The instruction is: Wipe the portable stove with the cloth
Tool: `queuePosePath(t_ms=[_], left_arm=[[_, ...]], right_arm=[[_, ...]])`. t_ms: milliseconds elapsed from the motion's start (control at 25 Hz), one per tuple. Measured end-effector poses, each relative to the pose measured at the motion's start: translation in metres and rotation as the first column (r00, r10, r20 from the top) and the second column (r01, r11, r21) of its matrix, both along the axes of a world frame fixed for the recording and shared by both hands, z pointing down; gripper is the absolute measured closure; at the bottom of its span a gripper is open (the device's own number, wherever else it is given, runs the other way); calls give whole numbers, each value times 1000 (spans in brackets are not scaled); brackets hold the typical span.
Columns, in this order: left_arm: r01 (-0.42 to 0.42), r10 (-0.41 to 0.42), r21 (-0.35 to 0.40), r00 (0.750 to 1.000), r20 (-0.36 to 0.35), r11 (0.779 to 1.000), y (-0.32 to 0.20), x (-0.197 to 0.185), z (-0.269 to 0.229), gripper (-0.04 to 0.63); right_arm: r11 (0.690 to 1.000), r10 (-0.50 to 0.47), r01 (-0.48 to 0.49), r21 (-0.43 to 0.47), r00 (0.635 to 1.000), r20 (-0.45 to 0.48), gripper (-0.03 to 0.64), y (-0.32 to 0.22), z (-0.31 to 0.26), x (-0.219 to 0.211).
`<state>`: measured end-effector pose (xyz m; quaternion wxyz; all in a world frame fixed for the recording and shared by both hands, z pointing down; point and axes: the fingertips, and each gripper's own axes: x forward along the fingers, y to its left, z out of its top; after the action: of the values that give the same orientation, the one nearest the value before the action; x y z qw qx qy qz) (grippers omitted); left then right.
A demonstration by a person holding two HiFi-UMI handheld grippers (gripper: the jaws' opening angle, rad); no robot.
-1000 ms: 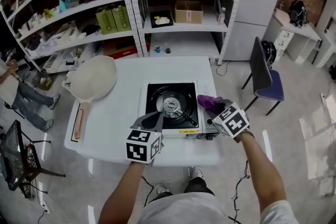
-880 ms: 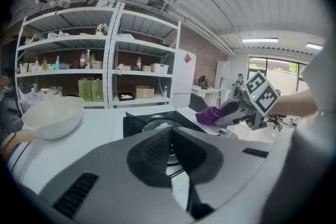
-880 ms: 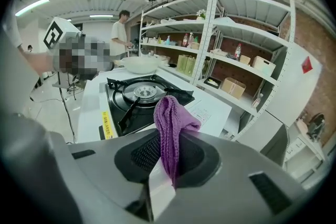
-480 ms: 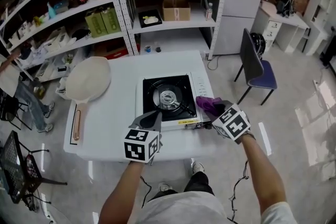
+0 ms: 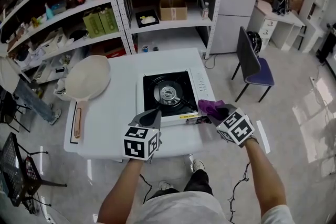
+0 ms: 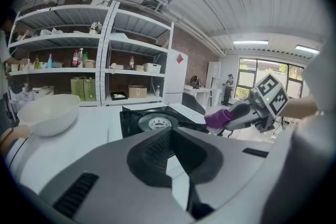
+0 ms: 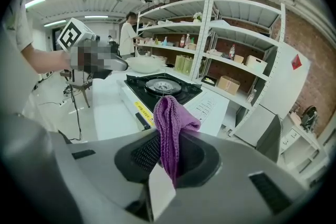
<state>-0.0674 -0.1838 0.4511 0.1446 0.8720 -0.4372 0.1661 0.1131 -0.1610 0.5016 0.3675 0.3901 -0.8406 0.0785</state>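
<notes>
so the right gripper (image 5: 216, 113) is the one that matters here. its jaws are clamped on the purple cloth (image 7: 170, 126), and a bunched fold of it sticks up past the tips. in the head view the cloth (image 5: 211, 107) sits right at the front right corner of the portable stove (image 5: 170, 96), about level with the stove's top, and i can't tell if it's touching yet.

from those jaws the stove (image 7: 160, 86) lies ahead and off to the left. its long side runs left to right across the counter (image 5: 113, 113), with the black burner part on the left and the white cover panel on the right. the panel end is closest to the cloth, so my guess is the wipe goes in from that corner and sweeps leftward over the panel toward the burner.

the left gripper (image 5: 152, 117) is parked at the stove's front left corner. its jaws are together with nothing between them, so it's just hovering there. it's about as close to the stove as the right one, but with no cloth it can only steady the body if the stove slides. the raised burner ring in the middle looks like the spot where the cloth could snag.
</notes>
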Motion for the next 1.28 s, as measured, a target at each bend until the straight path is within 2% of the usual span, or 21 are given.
queuePosePath(t_ms=[320, 520, 680, 880, 1120, 1280], left_arm=[[0, 0, 5, 1000, -6, 1000, 4, -12, -1, 591], [19, -19, 11, 1000, -13, 1000, 4, -25, -4, 592], [36, -36, 10, 999, -19, 999, 4, -35, -3, 591], [50, -50, 8, 999, -19, 999, 5, -44, -1, 592], [72, -72, 4, 997, -21, 997, 8, -57, 0, 591], [86, -85, 3, 996, -22, 996, 11, -65, 3, 592]], right_arm=[[995, -102, 102, -1, 990, -102, 552, 16, -12, -2], [980, -195, 196, -12, 961, -197, 552, 14, -37, 6], [959, -282, 281, -45, 916, -285, 552, 16, -41, 7], [922, -384, 371, -114, 834, -397, 554, 20, -21, -3], [883, -465, 435, -175, 765, -446, 554, 21, -8, -21], [863, -501, 467, -193, 738, -452, 554, 21, -5, -37]])
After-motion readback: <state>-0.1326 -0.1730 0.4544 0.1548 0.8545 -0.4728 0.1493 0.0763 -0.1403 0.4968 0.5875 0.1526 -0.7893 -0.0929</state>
